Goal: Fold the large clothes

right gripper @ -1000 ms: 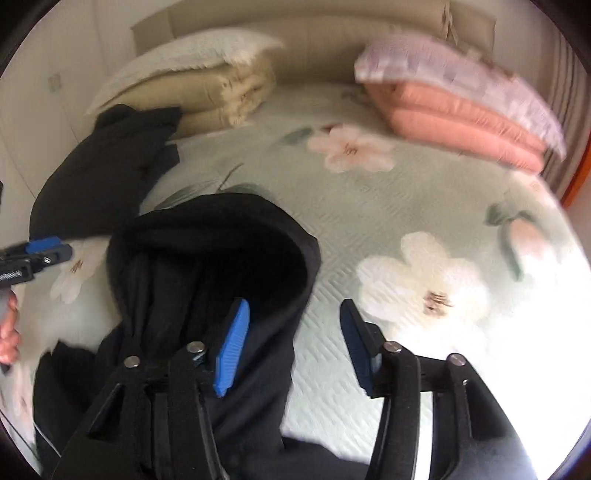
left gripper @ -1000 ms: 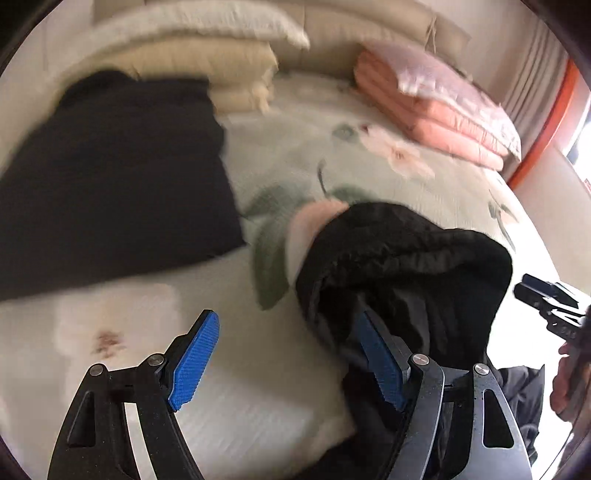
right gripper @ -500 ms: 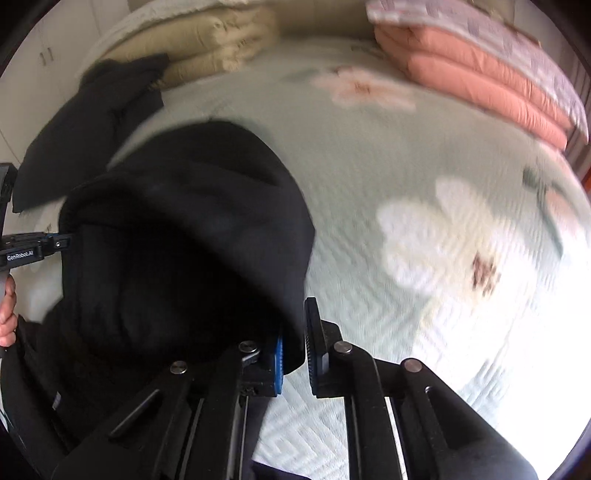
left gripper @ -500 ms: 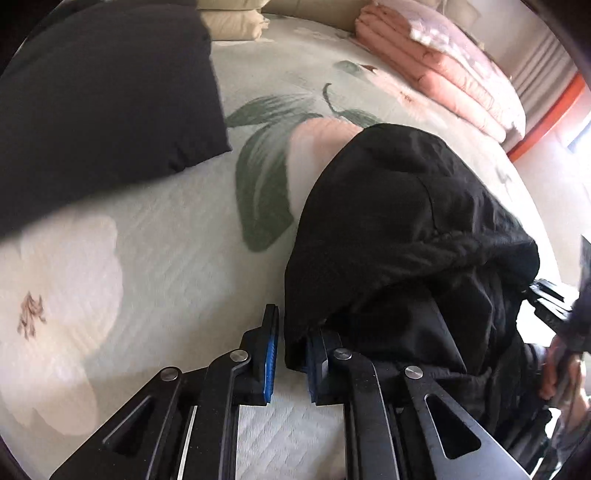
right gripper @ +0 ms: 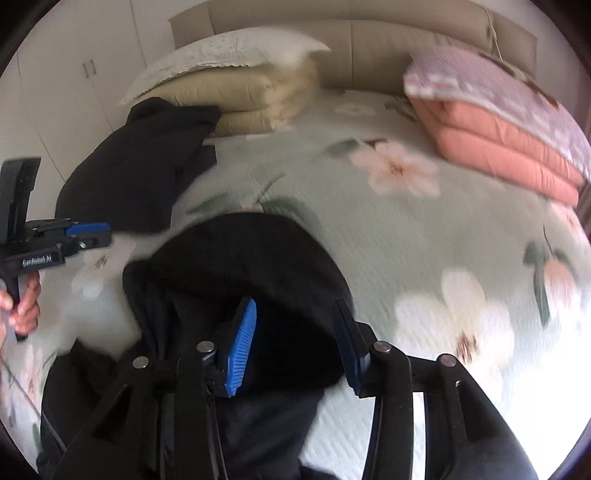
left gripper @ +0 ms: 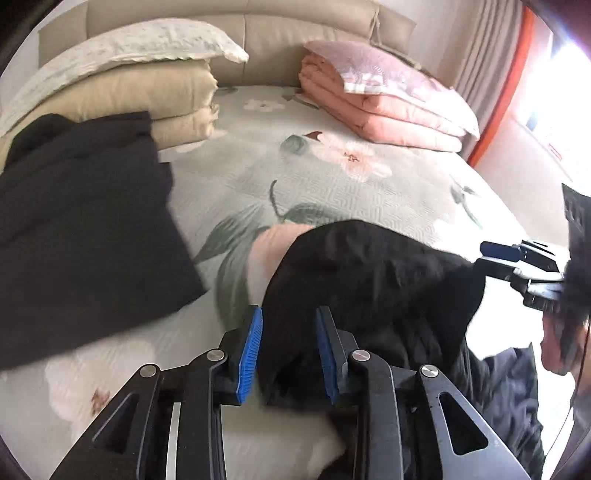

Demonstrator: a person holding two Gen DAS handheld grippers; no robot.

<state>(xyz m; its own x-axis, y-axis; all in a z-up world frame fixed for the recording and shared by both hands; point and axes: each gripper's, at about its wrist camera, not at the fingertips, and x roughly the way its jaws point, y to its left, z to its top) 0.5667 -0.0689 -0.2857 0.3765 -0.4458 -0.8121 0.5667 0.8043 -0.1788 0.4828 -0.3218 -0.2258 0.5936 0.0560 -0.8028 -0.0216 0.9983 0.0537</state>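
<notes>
A bed w/ a pale green floral bedspread (left gripper: 332, 192) fills both views, padded headboard (left gripper: 258, 33) behind. Far left, a white pillow (left gripper: 140, 48) tops folded beige quilts (left gripper: 147, 99); far right, a patterned pillow (left gripper: 399, 81) tops a folded salmon quilt (left gripper: 388, 118). A folded black garment (left gripper: 81, 229) lies on the left side of the bed, its far end against the beige stack.

At the near edge, centre, sits the black hooded jacket (left gripper: 369, 288), bunched, hood (right gripper: 251, 266) toward the headboard, lower part spilling over the bed edge.

We hold our left gripper (left gripper: 288, 350) w/ jaws parted, blue pads (left gripper: 251, 354) either side of the hood's left edge; cloth sits between them but neither pad presses on it. Our right gripper (right gripper: 291, 343) likewise stands w/ jaws apart, straddling the hood's right edge, not clamping. Each gripper shows in the other's view at frame edge, our fingers (right gripper: 26, 306) wrapped on the left handle.
</notes>
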